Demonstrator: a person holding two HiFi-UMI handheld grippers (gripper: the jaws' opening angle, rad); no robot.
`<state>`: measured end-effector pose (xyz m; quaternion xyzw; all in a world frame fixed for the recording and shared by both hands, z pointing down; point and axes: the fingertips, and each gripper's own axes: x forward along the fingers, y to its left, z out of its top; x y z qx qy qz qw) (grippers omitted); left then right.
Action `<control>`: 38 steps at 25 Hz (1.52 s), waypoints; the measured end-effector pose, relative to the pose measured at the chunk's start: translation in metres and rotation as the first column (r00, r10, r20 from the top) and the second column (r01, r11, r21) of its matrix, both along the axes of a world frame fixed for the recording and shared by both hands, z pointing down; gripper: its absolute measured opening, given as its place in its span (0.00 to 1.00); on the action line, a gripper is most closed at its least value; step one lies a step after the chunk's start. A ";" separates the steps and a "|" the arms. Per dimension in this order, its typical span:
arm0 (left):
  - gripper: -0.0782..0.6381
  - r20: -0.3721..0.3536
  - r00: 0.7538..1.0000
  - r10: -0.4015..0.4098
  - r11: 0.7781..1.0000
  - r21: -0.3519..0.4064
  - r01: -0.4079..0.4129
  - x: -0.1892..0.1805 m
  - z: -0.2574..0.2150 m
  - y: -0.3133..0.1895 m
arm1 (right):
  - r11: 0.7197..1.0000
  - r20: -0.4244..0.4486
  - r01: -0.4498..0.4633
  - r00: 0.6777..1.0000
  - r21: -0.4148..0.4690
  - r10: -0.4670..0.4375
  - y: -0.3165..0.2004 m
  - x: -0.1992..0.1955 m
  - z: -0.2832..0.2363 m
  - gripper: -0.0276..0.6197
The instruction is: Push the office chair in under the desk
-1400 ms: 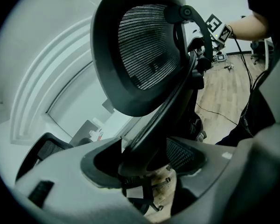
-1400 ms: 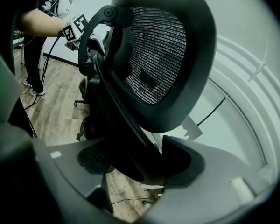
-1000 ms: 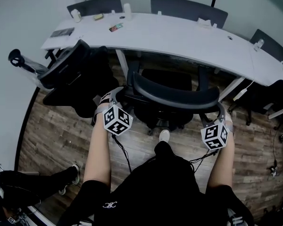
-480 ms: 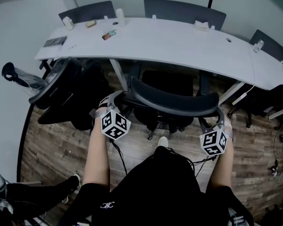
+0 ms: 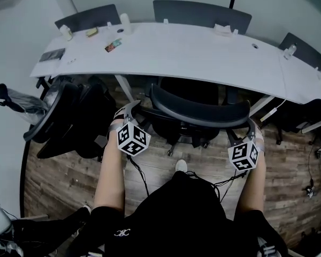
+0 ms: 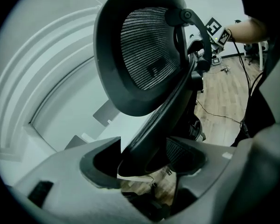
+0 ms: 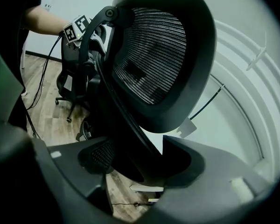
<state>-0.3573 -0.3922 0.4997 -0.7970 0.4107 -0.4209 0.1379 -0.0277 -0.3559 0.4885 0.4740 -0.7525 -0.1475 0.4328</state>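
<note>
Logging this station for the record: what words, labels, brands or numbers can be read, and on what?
No readable text in any view.
Cubes on left gripper and right gripper: square marker patterns, no letters.
Packet on the desk: print too small to read.
White emblem on the person's clothing: too small to read.
The office chair in both grippers: no label shows.

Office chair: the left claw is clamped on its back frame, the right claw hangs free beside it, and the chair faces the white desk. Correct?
Not quite. The right claw is not free: the right gripper view shows its jaws shut on the back frame of the office chair, like the left claw. The chair does face the white desk.
</note>
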 end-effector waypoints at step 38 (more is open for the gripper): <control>0.53 -0.027 0.999 0.048 0.998 0.045 -0.046 0.091 -0.003 -0.229 | 0.999 0.037 -0.051 0.998 0.005 0.050 -0.220 0.088 -0.001 0.55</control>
